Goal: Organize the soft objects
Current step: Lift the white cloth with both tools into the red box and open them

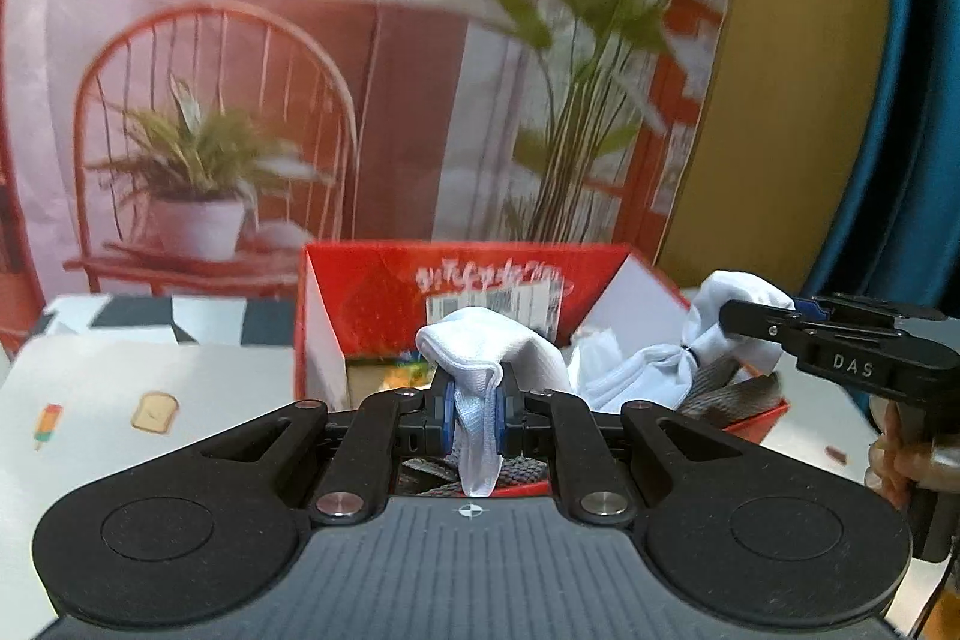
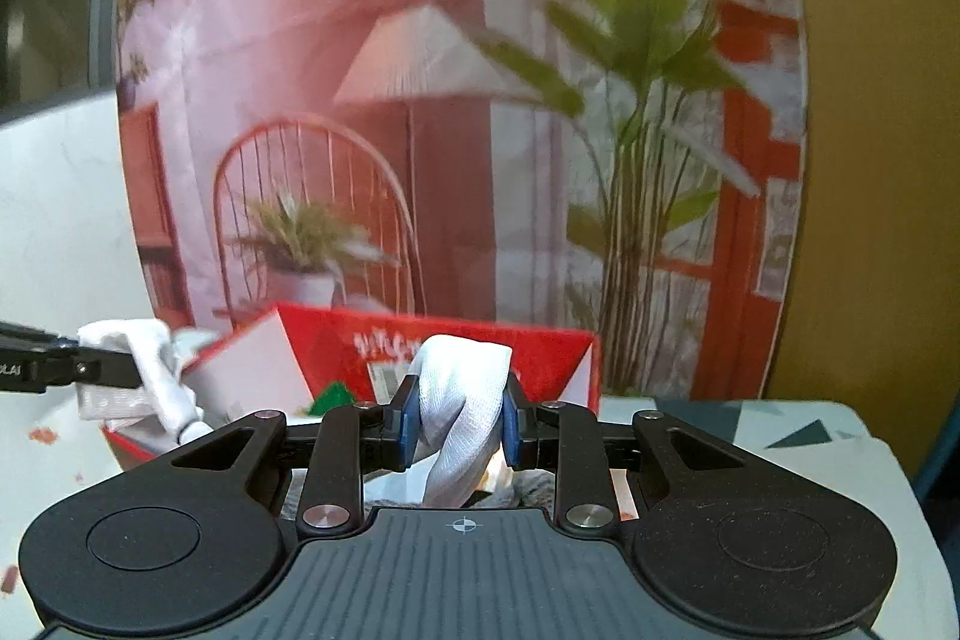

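Observation:
In the left wrist view my left gripper is shut on a white sock, which drapes over its fingertips and hangs down below. Behind it stands an open red cardboard box holding grey fabric and more white cloth. At the right, my right gripper grips a white bundle above the box's right side. In the right wrist view the right gripper is shut on a thick white sock, and the left gripper holds white cloth at the left. Whether this is one piece or two I cannot tell.
The box stands on a table covered with a pale patterned cloth. A printed backdrop of a chair, lamp and plants rises right behind it. A person's hand holds the right gripper's handle. A blue curtain hangs far right.

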The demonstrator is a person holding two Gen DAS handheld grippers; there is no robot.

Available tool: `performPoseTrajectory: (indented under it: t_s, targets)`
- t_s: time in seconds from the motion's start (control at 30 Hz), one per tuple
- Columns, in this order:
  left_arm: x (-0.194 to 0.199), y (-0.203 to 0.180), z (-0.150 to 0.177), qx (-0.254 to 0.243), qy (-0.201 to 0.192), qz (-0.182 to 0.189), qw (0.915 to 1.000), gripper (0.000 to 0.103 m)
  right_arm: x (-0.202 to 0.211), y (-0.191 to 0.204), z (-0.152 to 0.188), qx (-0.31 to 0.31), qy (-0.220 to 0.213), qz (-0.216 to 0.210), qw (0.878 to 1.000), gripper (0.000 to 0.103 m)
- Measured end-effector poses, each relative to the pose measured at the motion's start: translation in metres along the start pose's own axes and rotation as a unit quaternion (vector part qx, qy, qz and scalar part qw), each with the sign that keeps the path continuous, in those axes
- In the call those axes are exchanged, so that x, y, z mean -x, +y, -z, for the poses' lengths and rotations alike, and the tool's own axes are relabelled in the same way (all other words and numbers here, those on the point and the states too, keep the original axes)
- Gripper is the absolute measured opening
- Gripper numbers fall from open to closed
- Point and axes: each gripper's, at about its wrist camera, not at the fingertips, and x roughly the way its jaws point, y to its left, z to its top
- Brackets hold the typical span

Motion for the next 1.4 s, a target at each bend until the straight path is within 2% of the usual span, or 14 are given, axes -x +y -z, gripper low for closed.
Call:
performPoseTrajectory:
  t_s: [0.33,0.53,0.83,0.9,0.93,1.0,1.03,1.07,1.1,1.17,1.2,1.27,1.4]
  targets:
    - [-0.074,-0.003,0.002,-0.018,0.085,-0.009,0.9962,0.013,-0.058,0.015,0.015,0.046,0.086,0.015,0.995,0.024]
    - [-0.094,-0.007,0.007,-0.034,0.106,-0.01,0.9937,0.013,-0.078,0.013,0.018,0.05,0.126,0.013,0.991,0.023]
    - [-0.1,-0.005,0.009,-0.033,0.108,-0.013,0.9935,0.015,-0.094,0.013,0.026,0.041,0.157,0.004,0.987,0.022]
    - [-0.098,-0.003,0.008,-0.028,0.109,-0.017,0.9935,0.022,-0.095,0.013,0.025,0.039,0.158,0.005,0.987,0.022]
    - [-0.098,-0.002,0.008,-0.023,0.108,-0.018,0.9937,0.029,-0.094,0.013,0.024,0.037,0.156,0.006,0.987,0.026]
    - [-0.093,0.0,0.006,-0.018,0.102,-0.024,0.9944,0.046,-0.09,0.013,0.023,0.039,0.144,0.008,0.989,0.033]
    - [-0.089,0.0,0.006,-0.018,0.096,-0.029,0.9948,0.059,-0.088,0.014,0.022,0.04,0.137,0.011,0.99,0.037]
    - [-0.085,0.001,0.005,-0.018,0.09,-0.035,0.9951,0.068,-0.085,0.014,0.021,0.04,0.132,0.013,0.99,0.038]
    - [-0.082,0.002,0.004,-0.018,0.085,-0.039,0.9954,0.071,-0.083,0.014,0.02,0.039,0.128,0.014,0.991,0.042]
    - [-0.073,0.003,0.002,-0.015,0.074,-0.044,0.9962,0.084,-0.077,0.013,0.016,0.039,0.119,0.017,0.992,0.057]
    - [-0.068,0.004,0.0,-0.012,0.068,-0.044,0.9967,0.088,-0.072,0.013,0.014,0.039,0.111,0.018,0.993,0.063]
    - [-0.058,0.004,-0.002,-0.011,0.051,-0.05,0.9974,0.095,-0.064,0.013,0.009,0.038,0.098,0.018,0.994,0.068]
    - [-0.041,-0.001,-0.006,-0.015,0.033,-0.059,0.9976,0.099,-0.047,0.01,-0.001,0.023,0.073,0.023,0.997,0.091]
